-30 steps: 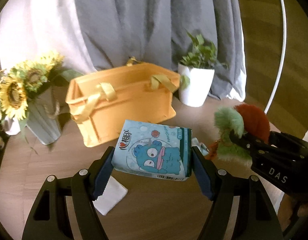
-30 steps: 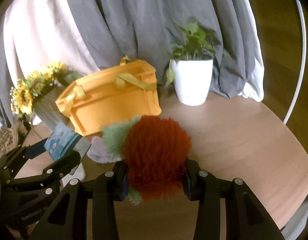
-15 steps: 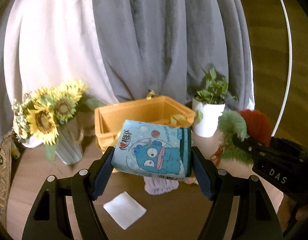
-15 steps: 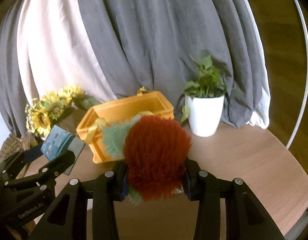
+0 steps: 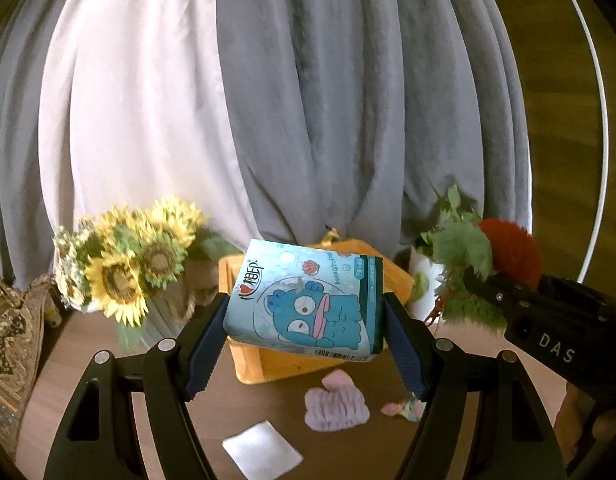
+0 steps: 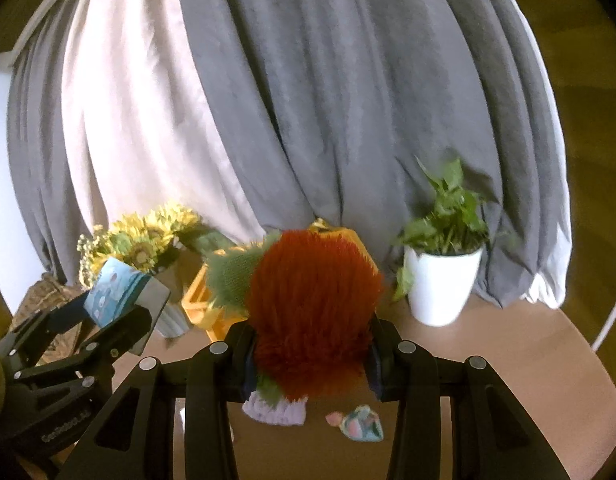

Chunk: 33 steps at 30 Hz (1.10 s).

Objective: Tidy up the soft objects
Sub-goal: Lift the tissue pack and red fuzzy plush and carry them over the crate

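Left wrist view: two soft things held up in front of the orange basket (image 5: 391, 276), more loose on the counter (image 5: 88, 364).

The left gripper (image 5: 306, 338) has its fingers clamped on the blue tissue pack (image 5: 304, 302); the right gripper (image 6: 309, 360) is clamped on the red-and-green plush (image 6: 311, 312). Neither looks binned yet. On the counter lie a white cloth square (image 5: 262, 454), a lilac knit piece (image 5: 335, 404) and a small pastel toy (image 6: 361, 424), so I judge most sorting remains.
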Each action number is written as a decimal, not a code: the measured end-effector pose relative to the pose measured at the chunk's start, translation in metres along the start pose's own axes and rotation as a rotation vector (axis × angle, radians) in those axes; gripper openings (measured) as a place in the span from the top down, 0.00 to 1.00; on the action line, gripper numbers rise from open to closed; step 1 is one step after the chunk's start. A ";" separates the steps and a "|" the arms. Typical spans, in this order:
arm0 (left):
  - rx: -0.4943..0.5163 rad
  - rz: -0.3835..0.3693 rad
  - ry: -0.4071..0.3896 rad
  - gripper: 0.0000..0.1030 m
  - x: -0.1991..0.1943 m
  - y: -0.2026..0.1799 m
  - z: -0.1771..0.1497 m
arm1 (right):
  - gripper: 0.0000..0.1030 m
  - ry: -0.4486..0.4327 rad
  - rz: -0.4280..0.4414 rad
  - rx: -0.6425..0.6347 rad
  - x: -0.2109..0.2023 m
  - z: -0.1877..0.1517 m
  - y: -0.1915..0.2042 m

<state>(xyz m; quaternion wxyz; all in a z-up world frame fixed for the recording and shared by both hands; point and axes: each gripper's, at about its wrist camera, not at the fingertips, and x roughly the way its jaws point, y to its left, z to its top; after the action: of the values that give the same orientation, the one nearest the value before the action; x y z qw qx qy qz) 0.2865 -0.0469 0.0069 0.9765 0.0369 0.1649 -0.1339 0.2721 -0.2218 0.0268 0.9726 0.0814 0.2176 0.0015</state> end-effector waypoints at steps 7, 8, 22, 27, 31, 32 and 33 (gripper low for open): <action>-0.005 0.040 -0.033 0.28 0.009 -0.001 0.016 | 0.59 -0.030 0.034 -0.023 0.011 0.020 -0.003; -0.003 0.045 -0.038 0.28 0.010 -0.001 0.018 | 0.59 -0.035 0.037 -0.026 0.014 0.023 -0.004; 0.011 0.113 -0.079 0.28 0.046 0.006 0.050 | 0.59 -0.063 0.084 -0.039 0.056 0.061 -0.007; 0.007 0.124 -0.073 0.28 0.068 0.013 0.055 | 0.59 -0.060 0.097 -0.039 0.077 0.069 -0.006; 0.006 0.130 -0.059 0.28 0.091 0.017 0.058 | 0.59 -0.042 0.105 -0.041 0.099 0.073 -0.005; 0.005 0.129 -0.053 0.28 0.097 0.019 0.059 | 0.59 -0.037 0.104 -0.041 0.105 0.073 -0.005; 0.004 0.129 -0.047 0.28 0.102 0.021 0.059 | 0.58 -0.029 0.103 -0.039 0.112 0.075 -0.005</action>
<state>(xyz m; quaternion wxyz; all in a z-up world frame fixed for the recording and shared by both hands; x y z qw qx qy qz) 0.4036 -0.0592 0.0287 0.9866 0.0462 0.1391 -0.0720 0.4051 -0.2340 0.0453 0.9757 0.0736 0.1991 0.0548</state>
